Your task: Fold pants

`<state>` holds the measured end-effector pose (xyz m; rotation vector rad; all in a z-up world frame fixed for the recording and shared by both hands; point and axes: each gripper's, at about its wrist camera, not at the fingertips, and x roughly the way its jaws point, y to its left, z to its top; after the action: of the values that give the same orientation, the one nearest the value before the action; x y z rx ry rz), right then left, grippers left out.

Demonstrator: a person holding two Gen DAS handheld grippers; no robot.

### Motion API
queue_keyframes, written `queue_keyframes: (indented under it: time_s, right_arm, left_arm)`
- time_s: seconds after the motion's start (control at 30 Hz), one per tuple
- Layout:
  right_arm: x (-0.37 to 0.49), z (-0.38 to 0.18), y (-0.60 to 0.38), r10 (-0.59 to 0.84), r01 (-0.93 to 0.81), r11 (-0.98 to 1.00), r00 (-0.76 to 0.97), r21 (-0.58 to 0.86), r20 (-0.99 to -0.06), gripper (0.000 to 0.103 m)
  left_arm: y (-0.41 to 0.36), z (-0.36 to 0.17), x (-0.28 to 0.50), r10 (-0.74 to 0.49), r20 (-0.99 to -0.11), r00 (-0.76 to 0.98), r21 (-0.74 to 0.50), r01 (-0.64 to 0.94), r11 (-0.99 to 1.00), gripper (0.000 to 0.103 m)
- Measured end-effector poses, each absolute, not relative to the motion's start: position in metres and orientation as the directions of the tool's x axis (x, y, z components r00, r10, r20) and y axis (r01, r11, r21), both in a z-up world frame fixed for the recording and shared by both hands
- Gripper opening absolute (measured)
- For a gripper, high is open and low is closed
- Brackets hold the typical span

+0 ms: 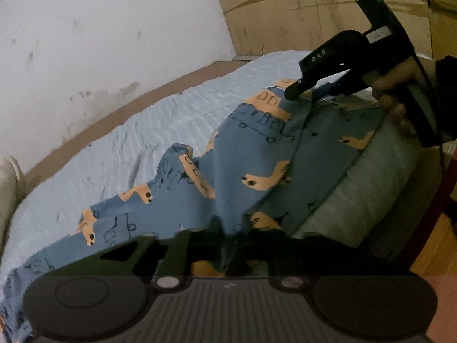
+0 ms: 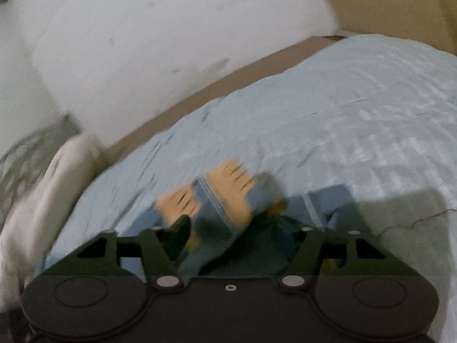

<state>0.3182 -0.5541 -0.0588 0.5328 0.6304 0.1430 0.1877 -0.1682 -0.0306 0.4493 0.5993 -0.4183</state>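
Observation:
Blue pants (image 1: 228, 171) with orange print lie stretched across a light blue bed cover (image 1: 128, 143). My left gripper (image 1: 230, 245) is shut on a fold of the pants at the near end. My right gripper (image 1: 297, 87) appears at the upper right of the left wrist view, shut on the far end of the pants. In the right wrist view the right gripper (image 2: 228, 228) holds bunched blue and orange pants fabric (image 2: 228, 194) between its fingers, blurred by motion.
A white wall (image 1: 100, 43) runs behind the bed. Cardboard boxes (image 1: 314, 8) stand at the far right. A grey-green cushion (image 1: 380, 177) lies under the pants' right edge. A white pillow (image 2: 51, 188) sits at the bed's left end. Wooden floor (image 1: 434, 257) shows at the right.

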Motion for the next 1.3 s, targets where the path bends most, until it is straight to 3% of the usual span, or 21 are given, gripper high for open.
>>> queue_keyframes:
  time_s: [0.03, 0.07, 0.1, 0.37, 0.63, 0.77, 0.83, 0.9, 1.07, 1.13, 1.2, 1.27, 1.3]
  right_arm:
    - [0.322, -0.057, -0.555, 0.288, 0.036, 0.851, 0.803, 0.524, -0.522, 0.033]
    - [0.325, -0.055, -0.554, 0.291, 0.032, 0.85, 0.802, 0.525, -0.521, 0.012]
    - [0.326, -0.05, -0.553, 0.283, 0.027, 0.86, 0.806, 0.509, -0.52, 0.006]
    - [0.25, 0.009, -0.557, 0.19, -0.036, 0.933, 0.895, 0.357, -0.405, 0.005]
    - [0.213, -0.039, -0.574, 0.122, 0.089, 0.939, 0.817, 0.333, -0.564, 0.005]
    - [0.208, -0.043, -0.574, 0.167, 0.049, 0.933, 0.819, 0.357, -0.55, 0.017]
    - [0.215, -0.034, -0.577, 0.182, 0.028, 0.93, 0.831, 0.366, -0.526, 0.029]
    - [0.232, -0.028, -0.576, 0.193, 0.017, 0.929, 0.83, 0.37, -0.523, 0.049]
    - [0.273, -0.035, -0.586, 0.245, 0.024, 0.907, 0.783, 0.421, -0.572, 0.05]
    - [0.284, -0.041, -0.583, 0.272, 0.011, 0.908, 0.746, 0.42, -0.608, 0.045]
    - [0.286, -0.041, -0.573, 0.262, -0.011, 0.925, 0.742, 0.38, -0.617, 0.017]
    - [0.284, -0.035, -0.563, 0.237, -0.043, 0.948, 0.757, 0.316, -0.608, 0.004]
    - [0.283, -0.03, -0.559, 0.222, -0.059, 0.958, 0.772, 0.28, -0.595, 0.004]
  left_arm:
    - [-0.167, -0.029, 0.188, -0.244, -0.618, 0.748, 0.268, 0.492, 0.829, 0.005]
    - [-0.166, -0.028, 0.188, -0.249, -0.62, 0.744, 0.255, 0.491, 0.833, 0.004]
    - [-0.165, -0.026, 0.188, -0.255, -0.618, 0.744, 0.245, 0.49, 0.836, 0.004]
    - [-0.164, -0.018, 0.182, -0.32, -0.616, 0.719, 0.187, 0.529, 0.828, 0.004]
    - [-0.168, -0.03, 0.184, -0.308, -0.649, 0.696, 0.178, 0.532, 0.828, 0.004]
    - [-0.168, -0.03, 0.184, -0.308, -0.65, 0.694, 0.181, 0.536, 0.825, 0.004]
    - [-0.168, -0.03, 0.185, -0.307, -0.652, 0.694, 0.182, 0.535, 0.825, 0.004]
    - [-0.168, -0.029, 0.186, -0.307, -0.652, 0.693, 0.176, 0.532, 0.828, 0.004]
    - [-0.167, -0.029, 0.185, -0.308, -0.651, 0.693, 0.163, 0.524, 0.836, 0.004]
    - [-0.167, -0.029, 0.185, -0.309, -0.651, 0.693, 0.16, 0.524, 0.837, 0.004]
    - [-0.166, -0.028, 0.185, -0.314, -0.642, 0.699, 0.157, 0.521, 0.839, 0.004]
    - [-0.164, -0.023, 0.182, -0.324, -0.618, 0.717, 0.153, 0.513, 0.845, 0.003]
    - [-0.163, -0.02, 0.181, -0.328, -0.603, 0.727, 0.152, 0.509, 0.847, 0.003]
